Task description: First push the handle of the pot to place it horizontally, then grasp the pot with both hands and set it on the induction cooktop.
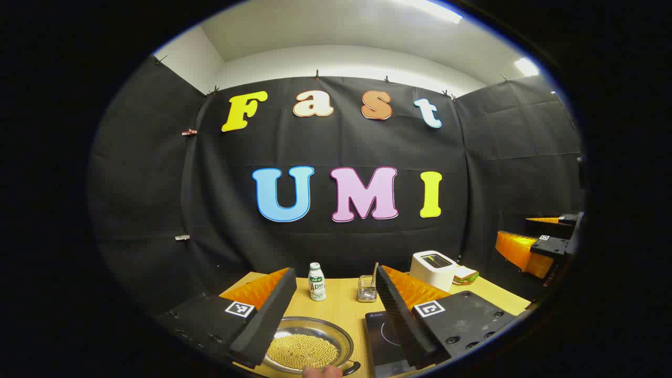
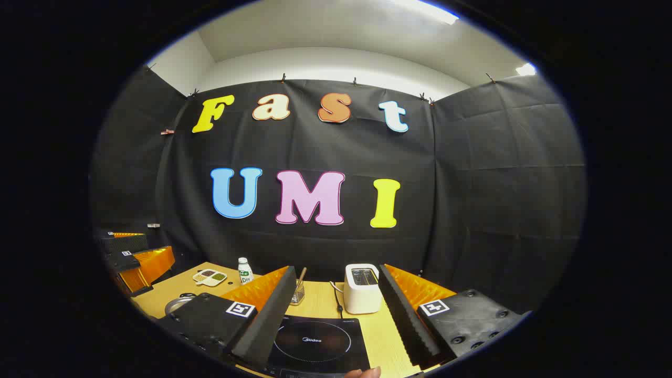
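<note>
Pot (image 1: pixel 307 349) just left of induction cooktop (image 1: pixel 386 341), apart

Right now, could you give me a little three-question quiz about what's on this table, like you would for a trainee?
1. True or false: the pot already sits on the induction cooktop.
2. What fills the pot: A) water B) small yellowish beads C) bread slices?
3. Which white appliance stands behind the cooktop?

Key: 1. False; it rests on the table beside the cooktop. 2. B. 3. A toaster. Both the left gripper and right gripper have open jaws holding nothing.
</note>
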A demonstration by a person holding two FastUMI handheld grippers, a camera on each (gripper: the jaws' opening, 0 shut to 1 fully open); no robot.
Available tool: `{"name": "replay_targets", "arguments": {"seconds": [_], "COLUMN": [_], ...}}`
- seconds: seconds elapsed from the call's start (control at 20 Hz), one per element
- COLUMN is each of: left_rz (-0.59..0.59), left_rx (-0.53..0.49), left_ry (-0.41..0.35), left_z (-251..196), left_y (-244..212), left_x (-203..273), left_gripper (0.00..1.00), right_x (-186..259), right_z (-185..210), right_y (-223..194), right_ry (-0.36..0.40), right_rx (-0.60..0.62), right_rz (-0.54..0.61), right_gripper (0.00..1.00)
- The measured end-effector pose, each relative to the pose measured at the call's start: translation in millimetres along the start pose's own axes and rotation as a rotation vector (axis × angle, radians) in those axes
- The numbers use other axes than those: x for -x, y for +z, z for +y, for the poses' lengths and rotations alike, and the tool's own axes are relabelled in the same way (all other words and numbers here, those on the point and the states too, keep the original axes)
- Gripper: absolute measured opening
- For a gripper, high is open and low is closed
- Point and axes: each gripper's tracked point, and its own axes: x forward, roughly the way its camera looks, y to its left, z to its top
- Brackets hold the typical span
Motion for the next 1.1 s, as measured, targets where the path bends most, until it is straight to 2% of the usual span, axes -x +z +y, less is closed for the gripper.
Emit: {"name": "replay_targets", "arguments": {"seconds": [0.7, 0.75, 0.8, 0.85, 1.1], "left_rz": [0.003, 0.003, 0.002, 0.002, -0.003], "left_rx": [0.005, 0.003, 0.0, -0.003, 0.016], "left_ry": [-0.006, -0.009, -0.01, -0.012, -0.011], "left_z": [-0.1, -1.1, -0.9, -1.1, -0.2], "left_y": [-3.0, -2.3, -3.0, -2.2, -4.0], "left_x": [2.4, 2.6, 2.0, 1.9, 0.4], "left_gripper": [0.95, 0.92, 0.95, 0.92, 0.95], "right_x": [1.4, 1.8, 1.5, 1.9, 1.4], "right_z": [-5.2, -5.9, -6.7, -6.6, -6.8], "right_y": [2.2, 1.7, 1.2, 1.0, 1.0], "right_ry": [-0.014, -0.015, -0.016, -0.017, -0.014], "right_rx": [0.003, 0.004, 0.007, 0.008, 0.014], "right_rz": [-0.007, -0.007, -0.007, -0.005, -0.007], "right_gripper": [0.97, 0.96, 0.97, 0.97, 0.96]}}
